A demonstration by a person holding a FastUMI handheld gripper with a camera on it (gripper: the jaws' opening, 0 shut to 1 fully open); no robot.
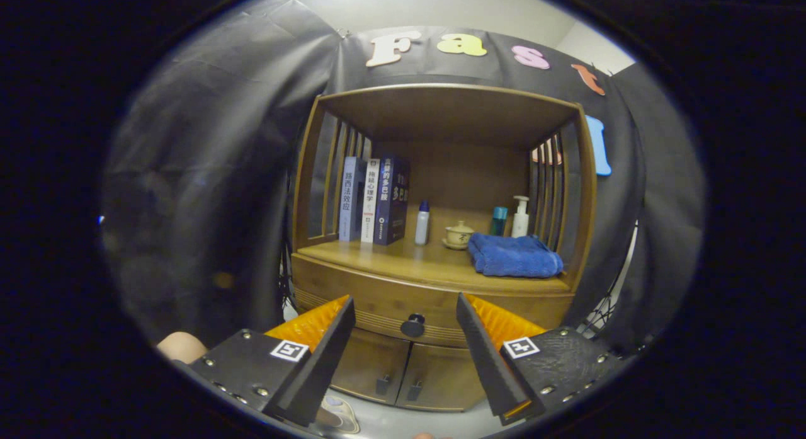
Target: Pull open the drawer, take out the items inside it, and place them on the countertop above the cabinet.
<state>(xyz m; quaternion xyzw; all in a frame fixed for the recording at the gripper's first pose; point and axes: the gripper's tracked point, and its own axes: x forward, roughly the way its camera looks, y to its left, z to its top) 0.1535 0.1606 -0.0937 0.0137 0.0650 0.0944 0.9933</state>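
Fingers (406, 300) spread — drawer (378, 297) closed, one knob (413, 325) between.

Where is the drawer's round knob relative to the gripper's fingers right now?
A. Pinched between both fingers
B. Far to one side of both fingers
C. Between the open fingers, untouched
C: the knob on the closed drawer sits in the gap of the open gripper, neither finger touching it.

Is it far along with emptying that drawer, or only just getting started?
Only just starting. Nothing looks done: the drawer is shut, so whatever is inside is hidden. In hand: the gripper is open and empty, its fingers either side of the round knob, not yet gripping it. Left: pull the drawer open, lift things out and set them on the countertop, which already holds books and a blue towel.
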